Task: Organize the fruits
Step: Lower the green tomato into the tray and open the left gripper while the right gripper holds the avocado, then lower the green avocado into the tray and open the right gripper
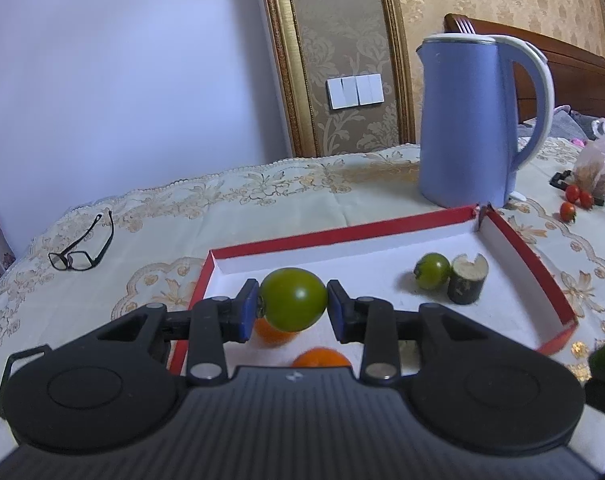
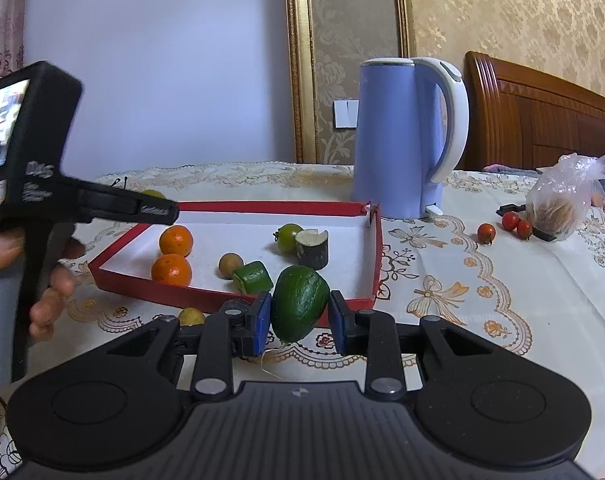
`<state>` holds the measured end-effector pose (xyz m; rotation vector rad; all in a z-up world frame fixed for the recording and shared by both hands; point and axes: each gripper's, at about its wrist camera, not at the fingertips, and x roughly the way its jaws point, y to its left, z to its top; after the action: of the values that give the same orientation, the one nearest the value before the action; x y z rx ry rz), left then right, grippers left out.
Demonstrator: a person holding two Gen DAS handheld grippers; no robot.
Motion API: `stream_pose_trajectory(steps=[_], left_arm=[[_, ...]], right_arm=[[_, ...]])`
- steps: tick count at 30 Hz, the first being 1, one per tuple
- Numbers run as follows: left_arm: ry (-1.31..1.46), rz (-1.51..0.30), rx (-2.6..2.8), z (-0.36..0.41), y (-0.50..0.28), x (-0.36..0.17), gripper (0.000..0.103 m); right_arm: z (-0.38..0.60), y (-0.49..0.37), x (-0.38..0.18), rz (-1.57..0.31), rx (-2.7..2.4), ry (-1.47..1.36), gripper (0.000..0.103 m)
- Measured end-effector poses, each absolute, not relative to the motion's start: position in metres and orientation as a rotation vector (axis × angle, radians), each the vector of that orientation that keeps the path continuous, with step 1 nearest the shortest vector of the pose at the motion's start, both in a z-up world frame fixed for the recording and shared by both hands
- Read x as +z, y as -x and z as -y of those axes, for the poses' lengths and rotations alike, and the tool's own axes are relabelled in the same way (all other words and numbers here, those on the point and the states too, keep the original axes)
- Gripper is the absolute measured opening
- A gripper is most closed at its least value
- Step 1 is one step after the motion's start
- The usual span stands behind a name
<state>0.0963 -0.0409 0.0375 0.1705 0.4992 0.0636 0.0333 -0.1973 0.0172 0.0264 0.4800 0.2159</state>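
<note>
My left hand-held gripper (image 1: 293, 307) blocks a good chunk of the red tray (image 1: 534, 256), so from that side I only see slivers of the two oranges (image 1: 320, 358) under it. It's clamped on a green tomato (image 1: 293, 299), pads pressing both sides, held up over the tray's near-left part. My right hand-held gripper (image 2: 300, 317) is squeezed on a dark green avocado-looking fruit (image 2: 299, 304), sitting just outside the tray's near edge, above the counter (image 2: 482, 280).

From the right view the tray is easier to read: the oranges at left, a small brown fruit (image 2: 230, 266) and a green chunk (image 2: 256, 278) near the front edge, another green tomato (image 2: 288, 237) touching a cut stub (image 2: 312, 249) further back. The middle and right of the tray is bare.

A small yellowish fruit (image 2: 191, 316) is half hidden behind my right gripper. The kettle (image 2: 394, 136) stands right behind the tray's far corner. Red cherry tomatoes (image 2: 485, 233) sit off to the right by a plastic bag (image 2: 558, 200), contents unclear.
</note>
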Motion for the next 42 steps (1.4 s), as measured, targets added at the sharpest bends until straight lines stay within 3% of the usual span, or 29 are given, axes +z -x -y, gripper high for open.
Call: stream_pose_trajectory(steps=[27, 34, 38, 42], left_arm=[[-0.152, -0.576, 0.114, 0.046, -0.184, 0.013, 0.034], [-0.142, -0.565, 0.116, 0.044, -0.182, 0.016, 0.047], [-0.146, -0.559, 0.117, 0.041, -0.174, 0.019, 0.049], [-0.142, -0.553, 0.125, 0.036, -0.161, 0.021, 0.060]], right_arm=[[0.195, -0.033, 0.026, -0.467, 0.200, 0.012, 0.030], [0.190, -0.033, 0.026, -0.473, 0.208, 0.015, 0.030], [0.189, -0.037, 0.024, -0.479, 0.212, 0.013, 0.030], [0.188, -0.043, 0.024, -0.485, 0.221, 0.001, 0.030]])
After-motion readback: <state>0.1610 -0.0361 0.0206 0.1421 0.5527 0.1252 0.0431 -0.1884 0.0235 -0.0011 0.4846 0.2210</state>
